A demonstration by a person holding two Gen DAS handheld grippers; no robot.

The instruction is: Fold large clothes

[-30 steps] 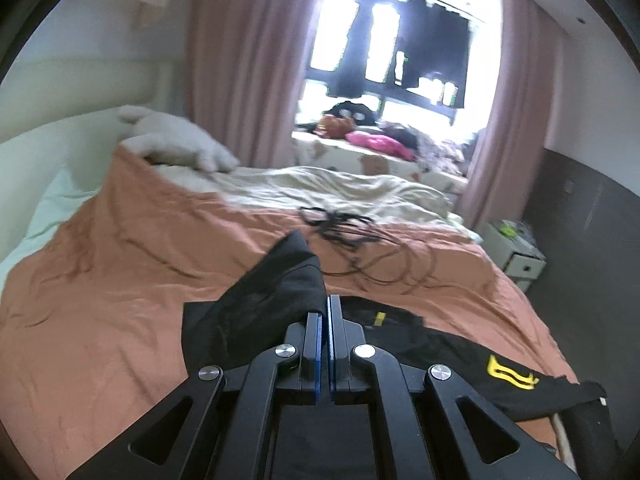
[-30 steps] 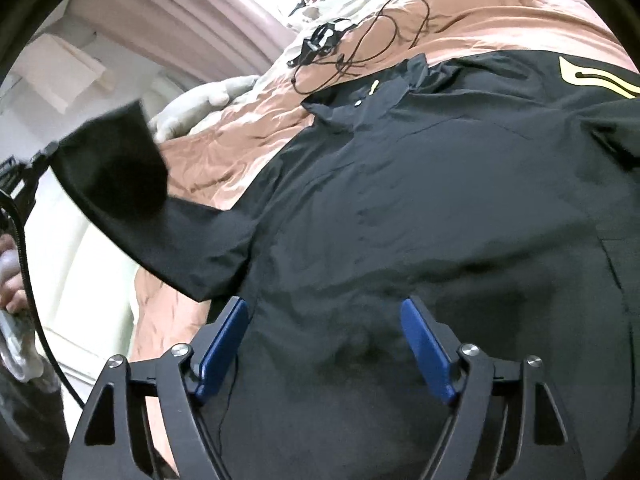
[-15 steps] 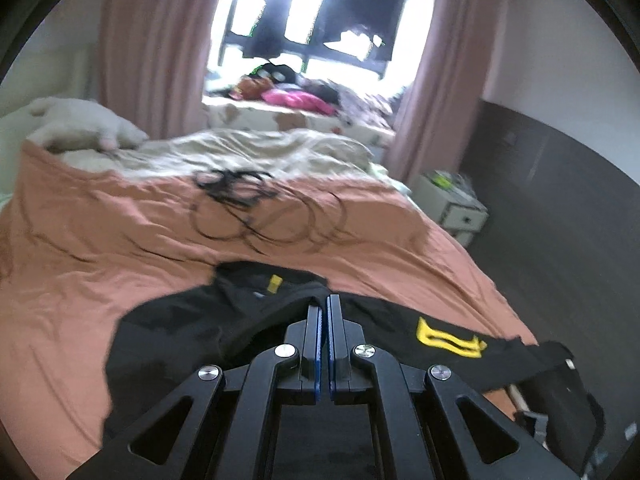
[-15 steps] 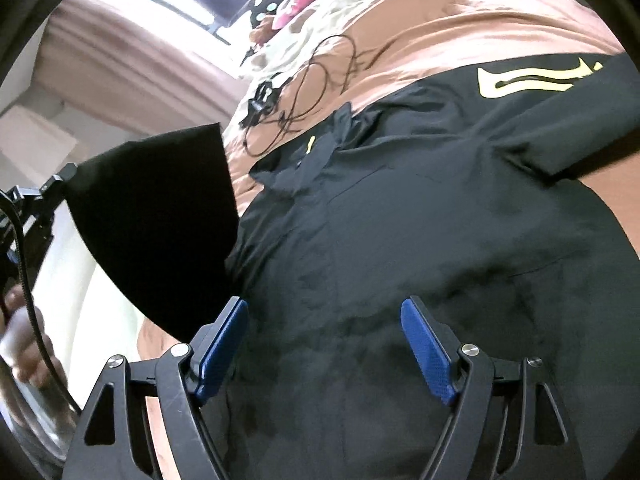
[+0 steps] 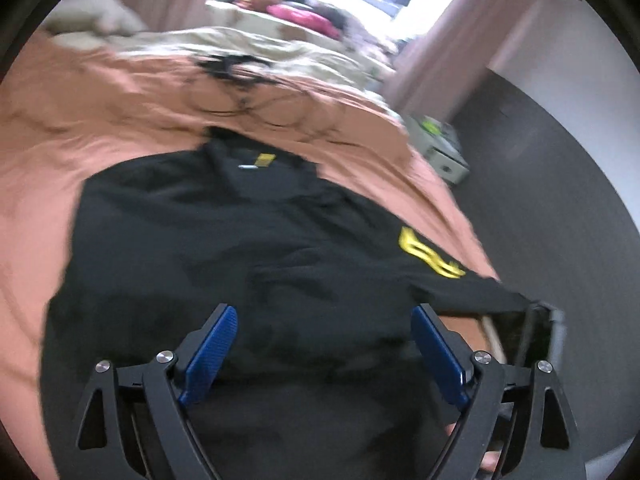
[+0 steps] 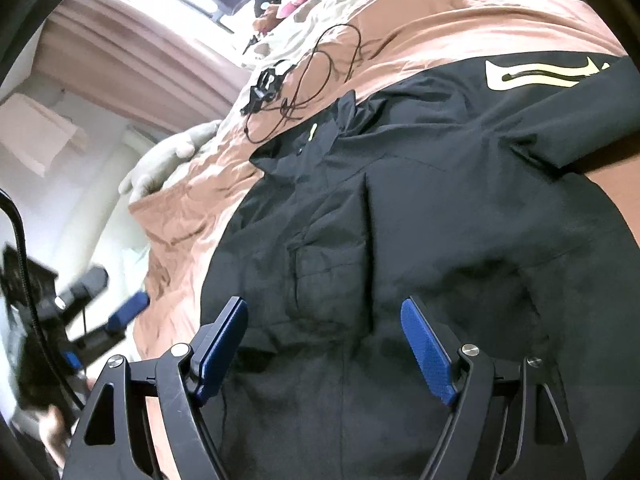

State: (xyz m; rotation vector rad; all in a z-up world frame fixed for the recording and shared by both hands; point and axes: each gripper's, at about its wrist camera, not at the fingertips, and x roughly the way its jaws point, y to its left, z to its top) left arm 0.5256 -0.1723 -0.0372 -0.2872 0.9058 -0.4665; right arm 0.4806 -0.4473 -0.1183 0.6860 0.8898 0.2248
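Black jacket [image 6: 400, 208] spread flat on orange sheet [image 5: 100, 120], yellow mark on far sleeve, left gripper [image 5: 324, 344] just opened wide, nothing gripped, right gripper [image 6: 324, 340] held open, empty, bare sheet at left.

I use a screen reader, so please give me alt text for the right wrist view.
A black jacket lies spread on an orange bedsheet, under the open right gripper. Tangled black cables lie beyond its collar; the open left gripper shows at the left edge.

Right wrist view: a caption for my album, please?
Open right gripper above a black jacket on a bed.
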